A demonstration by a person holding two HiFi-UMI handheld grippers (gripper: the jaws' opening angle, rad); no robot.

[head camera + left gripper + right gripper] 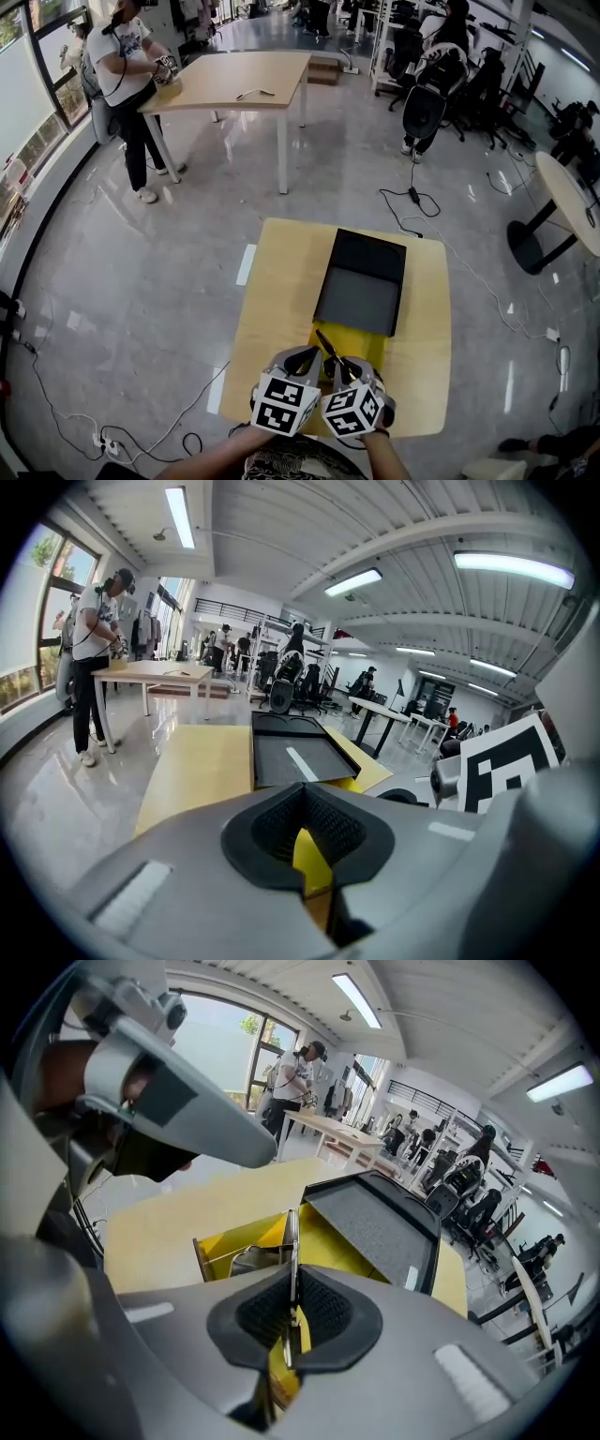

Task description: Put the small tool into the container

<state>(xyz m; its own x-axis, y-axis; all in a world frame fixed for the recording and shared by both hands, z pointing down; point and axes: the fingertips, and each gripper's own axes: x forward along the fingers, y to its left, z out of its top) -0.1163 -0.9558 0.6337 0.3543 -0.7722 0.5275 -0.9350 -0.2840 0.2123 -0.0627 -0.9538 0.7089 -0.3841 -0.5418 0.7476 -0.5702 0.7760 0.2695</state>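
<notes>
Over the container, our right tongs are clamped on the tool. The left tongs, near the container, are together and empty. We should lower the tool well inside before releasing.

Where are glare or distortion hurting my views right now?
Left gripper view: ceiling light blown out, a bright streak reflected on the lid, straight lines bowed by the wide lens. Right gripper view: window overexposed, yet the tool reads clearly. Head view: glossy floor carries pale reflections.
</notes>
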